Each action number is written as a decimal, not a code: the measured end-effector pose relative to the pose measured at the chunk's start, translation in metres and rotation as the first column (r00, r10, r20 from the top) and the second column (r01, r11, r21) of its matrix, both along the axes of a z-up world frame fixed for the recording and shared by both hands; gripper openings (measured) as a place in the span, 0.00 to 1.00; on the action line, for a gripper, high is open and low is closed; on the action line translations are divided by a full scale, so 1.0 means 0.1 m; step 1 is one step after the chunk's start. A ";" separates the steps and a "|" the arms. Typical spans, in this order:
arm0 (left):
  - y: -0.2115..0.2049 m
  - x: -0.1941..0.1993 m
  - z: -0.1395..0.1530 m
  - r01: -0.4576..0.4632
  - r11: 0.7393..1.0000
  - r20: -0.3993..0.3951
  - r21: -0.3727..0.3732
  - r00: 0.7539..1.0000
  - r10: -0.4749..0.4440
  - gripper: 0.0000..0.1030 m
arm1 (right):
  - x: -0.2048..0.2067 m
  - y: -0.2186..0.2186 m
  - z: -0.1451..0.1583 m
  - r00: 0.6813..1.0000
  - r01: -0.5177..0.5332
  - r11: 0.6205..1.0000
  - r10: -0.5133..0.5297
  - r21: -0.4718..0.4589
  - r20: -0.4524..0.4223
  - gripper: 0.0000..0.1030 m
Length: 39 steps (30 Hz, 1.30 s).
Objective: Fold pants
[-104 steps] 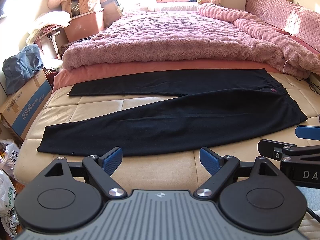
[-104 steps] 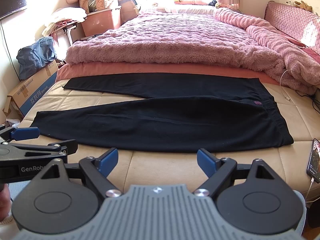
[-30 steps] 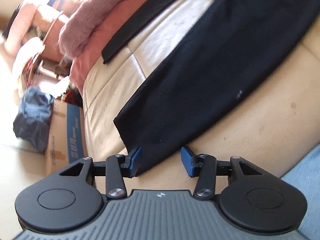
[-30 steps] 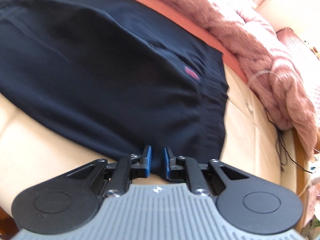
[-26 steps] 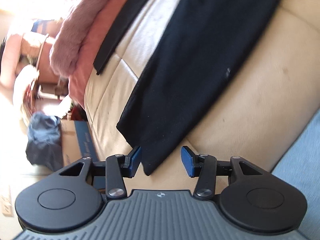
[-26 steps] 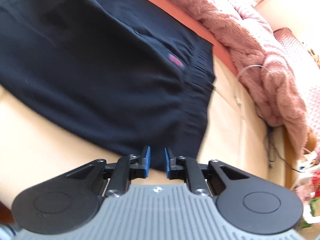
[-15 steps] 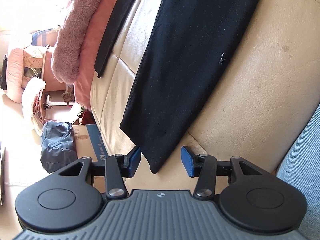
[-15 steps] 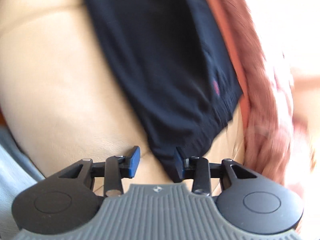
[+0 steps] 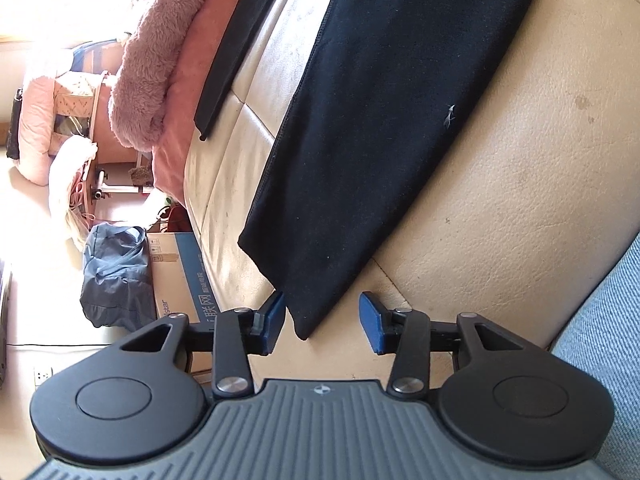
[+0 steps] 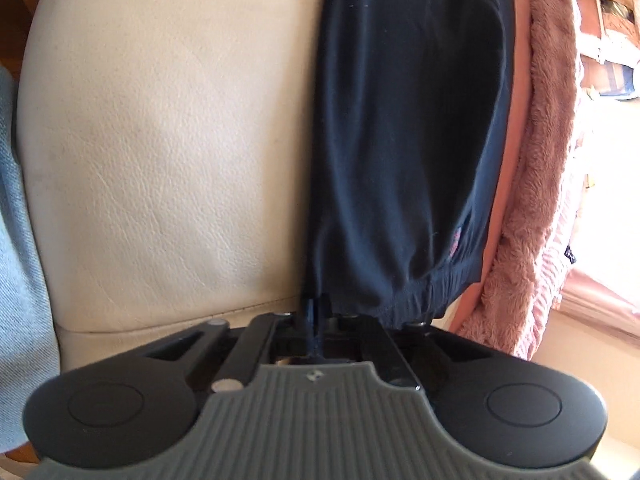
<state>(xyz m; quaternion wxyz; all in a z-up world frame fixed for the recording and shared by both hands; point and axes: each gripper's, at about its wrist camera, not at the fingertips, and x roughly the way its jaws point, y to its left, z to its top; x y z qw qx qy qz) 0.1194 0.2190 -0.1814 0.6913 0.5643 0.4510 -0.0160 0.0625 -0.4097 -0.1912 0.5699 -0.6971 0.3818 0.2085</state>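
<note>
Black pants [image 9: 380, 120] lie spread flat on a beige leather surface [image 9: 520, 184]. In the left wrist view my left gripper [image 9: 322, 322] is open, and the near leg's hem corner [image 9: 304, 330] sits between its blue pads without being pinched. The far leg [image 9: 240, 36] lies along the pink bedding. In the right wrist view my right gripper [image 10: 316, 320] is shut on the near corner of the waistband [image 10: 404, 304] of the pants [image 10: 412, 120]. The cloth bunches just past its fingers.
A fluffy pink blanket [image 9: 160, 68] and a salmon sheet [image 10: 500, 184] border the pants on the far side. A cardboard box [image 9: 180, 276] and a blue bag [image 9: 112, 276] stand on the floor past the leather edge. Denim cloth [image 9: 612, 352] is close by.
My right gripper closed on the waistband corner after being open around it, and the view rolled. My left gripper stayed open and edged closer around the hem corner.
</note>
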 end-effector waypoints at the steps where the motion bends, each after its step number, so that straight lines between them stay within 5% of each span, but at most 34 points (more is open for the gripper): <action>1: 0.00 0.00 -0.01 0.003 1.000 -0.003 -0.002 1.000 -0.003 0.45 | 0.00 -0.05 0.01 0.999 0.035 0.999 -0.035 0.009 -0.005 0.00; 7: 0.02 -0.12 0.01 0.104 0.994 -0.011 0.011 0.994 -0.104 0.45 | 0.01 -0.07 0.00 0.997 0.082 0.996 -0.082 0.041 0.002 0.00; 14: 0.03 -0.29 -0.12 0.315 0.942 -0.089 0.116 0.948 -0.306 0.45 | 0.16 -0.09 -0.05 0.994 0.110 0.993 -0.110 0.040 -0.019 0.00; 20: 0.03 -0.17 -0.33 0.344 0.916 -0.064 0.206 0.939 -0.338 0.44 | 0.22 -0.07 -0.05 0.991 0.130 0.991 -0.129 0.035 -0.034 0.00; 21: 0.02 -0.15 -0.35 0.340 0.917 -0.064 0.210 0.940 -0.334 0.37 | 0.23 -0.07 -0.05 0.991 0.133 0.991 -0.131 0.035 -0.037 0.00; 25: 0.02 -0.12 -0.32 0.276 0.947 -0.045 0.166 0.961 -0.273 0.08 | 0.24 -0.06 -0.06 0.989 0.142 0.989 -0.141 0.037 -0.038 0.00; 31: -0.01 0.01 0.06 0.029 0.999 0.112 -0.037 0.993 -0.024 0.01 | 0.23 -0.08 0.02 0.988 0.155 0.986 -0.155 0.065 -0.004 0.00; 39: 0.00 0.39 0.81 -0.140 0.961 0.294 -0.240 0.932 0.210 0.01 | 0.29 -0.12 0.47 0.967 0.190 0.961 -0.218 0.199 0.130 0.00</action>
